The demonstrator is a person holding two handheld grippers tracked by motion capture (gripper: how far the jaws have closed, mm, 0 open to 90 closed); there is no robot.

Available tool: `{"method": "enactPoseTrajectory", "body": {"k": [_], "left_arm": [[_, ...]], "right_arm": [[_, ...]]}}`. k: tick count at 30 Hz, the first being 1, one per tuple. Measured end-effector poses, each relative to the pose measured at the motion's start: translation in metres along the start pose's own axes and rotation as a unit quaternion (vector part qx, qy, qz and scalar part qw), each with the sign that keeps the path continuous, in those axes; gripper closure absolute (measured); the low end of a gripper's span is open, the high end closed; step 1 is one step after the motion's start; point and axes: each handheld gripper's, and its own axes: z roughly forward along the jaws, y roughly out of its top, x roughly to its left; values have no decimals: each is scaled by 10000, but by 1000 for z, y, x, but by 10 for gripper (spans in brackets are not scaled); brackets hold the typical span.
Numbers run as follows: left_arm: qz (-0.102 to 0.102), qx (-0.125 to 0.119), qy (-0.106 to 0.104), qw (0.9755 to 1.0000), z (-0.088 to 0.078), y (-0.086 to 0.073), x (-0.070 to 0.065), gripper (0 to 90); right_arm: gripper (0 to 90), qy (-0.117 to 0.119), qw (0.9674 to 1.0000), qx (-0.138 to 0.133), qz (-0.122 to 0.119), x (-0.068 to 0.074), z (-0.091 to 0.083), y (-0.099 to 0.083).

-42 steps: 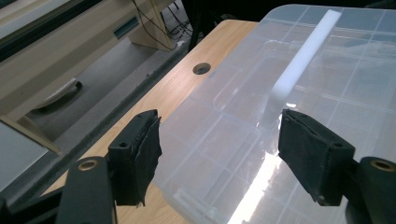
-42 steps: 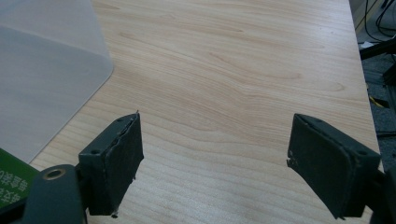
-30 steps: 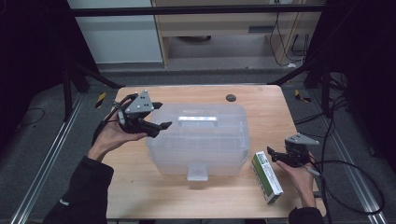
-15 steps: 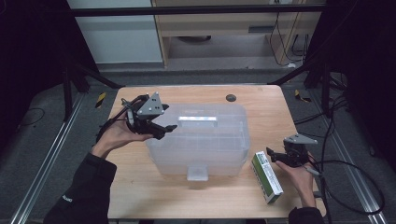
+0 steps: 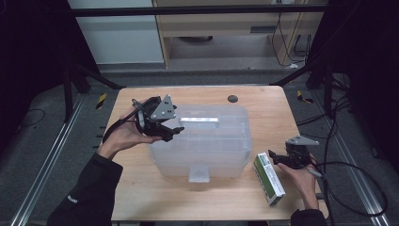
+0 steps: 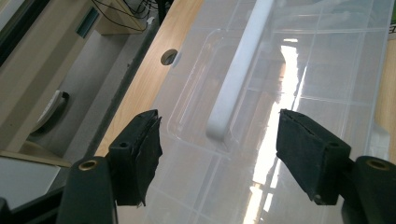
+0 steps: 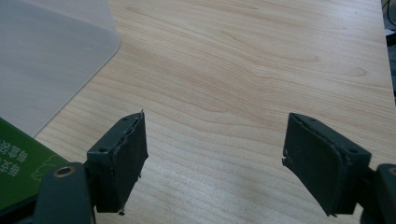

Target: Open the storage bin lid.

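A clear plastic storage bin with a lid and a white handle stands in the middle of the wooden table. My left gripper hovers open over the bin's left edge. In the left gripper view its jaws straddle the near end of the white handle from above, with the lid below them. A green and white box lies flat at the front right. My right gripper is open just beside the box, over bare wood.
A round cable hole sits in the table's far edge behind the bin. The box's green corner and the bin's rounded corner lie left of the right jaws. Cables trail off the table's right side.
My left gripper has moved right and slightly forward, from beside the bin to over its lid near the handle. The right gripper and box have stayed put.
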Motion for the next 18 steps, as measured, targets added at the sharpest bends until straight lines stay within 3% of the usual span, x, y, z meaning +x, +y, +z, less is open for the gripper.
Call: {"method": "enactPoseTrajectory", "body": {"k": [12, 18], "left_arm": [[294, 313, 125, 9990, 8, 9, -6, 338], [334, 319, 167, 9988, 12, 12, -9, 370]], "right_arm": [[250, 49, 10000, 33, 16, 0, 0, 0], [259, 52, 10000, 45, 16, 0, 0, 1]]}}
